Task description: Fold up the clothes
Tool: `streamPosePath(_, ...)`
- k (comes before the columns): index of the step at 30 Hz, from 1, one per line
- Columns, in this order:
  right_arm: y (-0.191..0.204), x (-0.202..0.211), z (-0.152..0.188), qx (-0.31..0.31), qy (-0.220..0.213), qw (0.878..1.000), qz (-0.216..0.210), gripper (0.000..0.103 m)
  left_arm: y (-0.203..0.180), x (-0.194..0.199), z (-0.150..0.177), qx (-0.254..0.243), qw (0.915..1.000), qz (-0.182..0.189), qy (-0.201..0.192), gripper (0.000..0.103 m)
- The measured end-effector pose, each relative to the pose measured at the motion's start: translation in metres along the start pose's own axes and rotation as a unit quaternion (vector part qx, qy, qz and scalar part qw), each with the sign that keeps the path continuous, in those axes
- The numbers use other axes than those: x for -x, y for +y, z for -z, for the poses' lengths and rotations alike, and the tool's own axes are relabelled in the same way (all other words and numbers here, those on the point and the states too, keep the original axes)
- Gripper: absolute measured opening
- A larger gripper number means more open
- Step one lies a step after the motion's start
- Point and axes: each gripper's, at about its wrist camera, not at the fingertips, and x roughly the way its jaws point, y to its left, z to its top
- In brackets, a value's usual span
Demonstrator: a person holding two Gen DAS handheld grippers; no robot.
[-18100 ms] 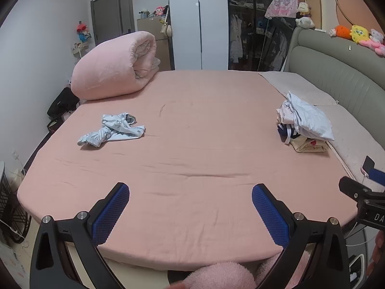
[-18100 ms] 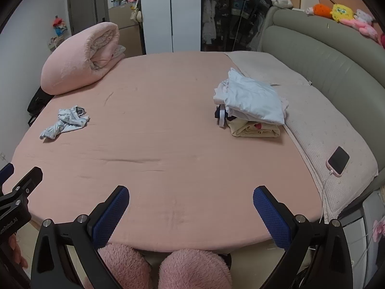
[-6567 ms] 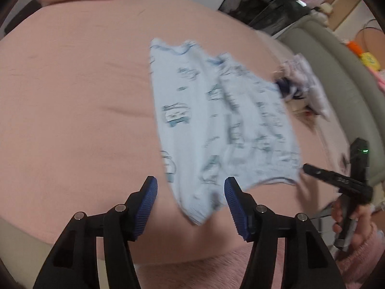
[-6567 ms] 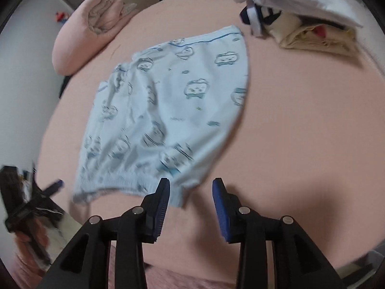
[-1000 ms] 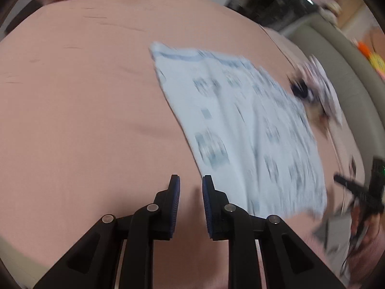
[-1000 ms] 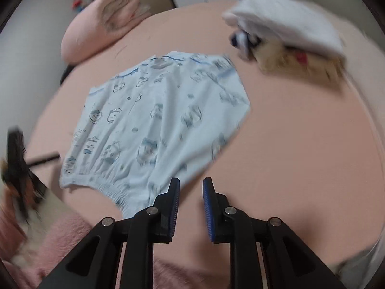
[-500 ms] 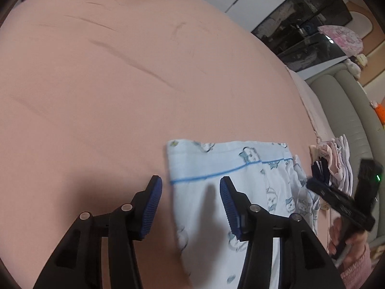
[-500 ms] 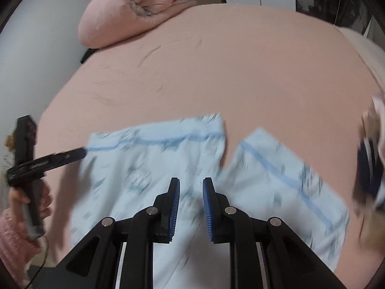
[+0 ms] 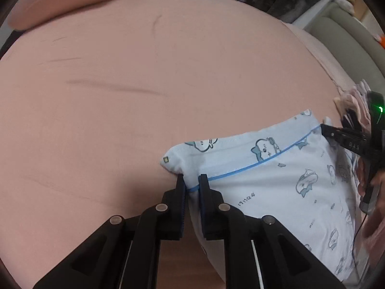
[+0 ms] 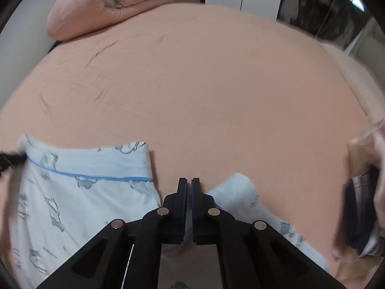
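Note:
Light blue pajama shorts [image 9: 284, 183] with cartoon prints and a blue piping line lie on the pink bed sheet [image 9: 168, 72]. My left gripper [image 9: 191, 180] is shut on the hem at the left corner of one leg. In the right wrist view the two legs [image 10: 79, 192] spread apart, and my right gripper [image 10: 189, 183] is shut with its tips between them, over the sheet; no cloth shows between its tips. The right gripper also shows in the left wrist view [image 9: 336, 134] at the far end of the same hem.
A rolled pink duvet [image 10: 108, 2] lies at the far left of the bed. A stack of folded clothes [image 10: 365, 192] sits at the right edge. A grey padded headboard [image 9: 349, 41] runs along the right side.
My left gripper has closed on the hem corner of the shorts. The right gripper has moved forward to the gap between the two legs and stays shut.

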Motion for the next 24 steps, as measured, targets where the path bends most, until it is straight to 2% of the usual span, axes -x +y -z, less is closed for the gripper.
streamPosePath(2,-0.001,0.005,0.001,-0.011,0.001,1.0,-0.021,0.0,0.0,0.009,-0.003,-0.014,0.9998,-0.013,-0.01,0.018)
streamPosePath(4,0.011,0.03,0.01,0.002,-0.023,0.999,-0.047,0.0,0.001,0.018,-0.006,-0.028,0.9991,-0.026,-0.019,0.023)
streamPosePath(5,0.019,0.043,0.017,0.007,-0.027,0.997,-0.069,0.003,-0.001,0.025,-0.002,-0.034,0.999,-0.017,-0.022,0.023)
streamPosePath(7,0.037,0.062,0.037,0.018,-0.015,0.992,-0.124,0.004,-0.019,0.035,0.02,-0.062,0.9974,0.038,-0.002,0.023)
streamPosePath(9,0.057,0.072,0.063,0.036,0.014,0.986,-0.164,0.004,-0.051,0.033,0.05,-0.12,0.9892,0.079,0.029,0.023)
streamPosePath(10,0.067,0.073,0.075,0.046,0.026,0.984,-0.172,0.004,-0.062,0.031,0.064,-0.146,0.9844,0.087,0.045,0.023)
streamPosePath(13,0.092,0.064,0.115,0.085,0.06,0.982,-0.161,0.004,-0.076,0.018,0.106,-0.213,0.9705,0.068,0.092,0.023)
streamPosePath(15,0.085,0.054,0.139,0.102,0.085,0.982,-0.136,0.003,-0.082,0.014,0.127,-0.246,0.961,0.056,0.114,0.025)
streamPosePath(18,0.054,0.076,0.164,0.089,0.081,0.984,-0.131,0.003,-0.073,0.035,0.127,-0.242,0.9634,0.046,0.105,0.026)
streamPosePath(21,0.041,0.103,0.18,0.105,0.065,0.987,-0.099,0.004,-0.065,0.056,0.128,-0.239,0.9657,0.037,0.095,0.026)
streamPosePath(23,0.05,0.114,0.181,0.118,0.041,0.989,-0.084,0.005,-0.088,0.063,0.13,-0.247,0.9638,0.076,0.066,0.027)
streamPosePath(24,0.055,0.113,0.182,0.113,0.041,0.989,-0.088,0.007,-0.104,0.06,0.134,-0.26,0.9591,0.094,0.058,0.035)
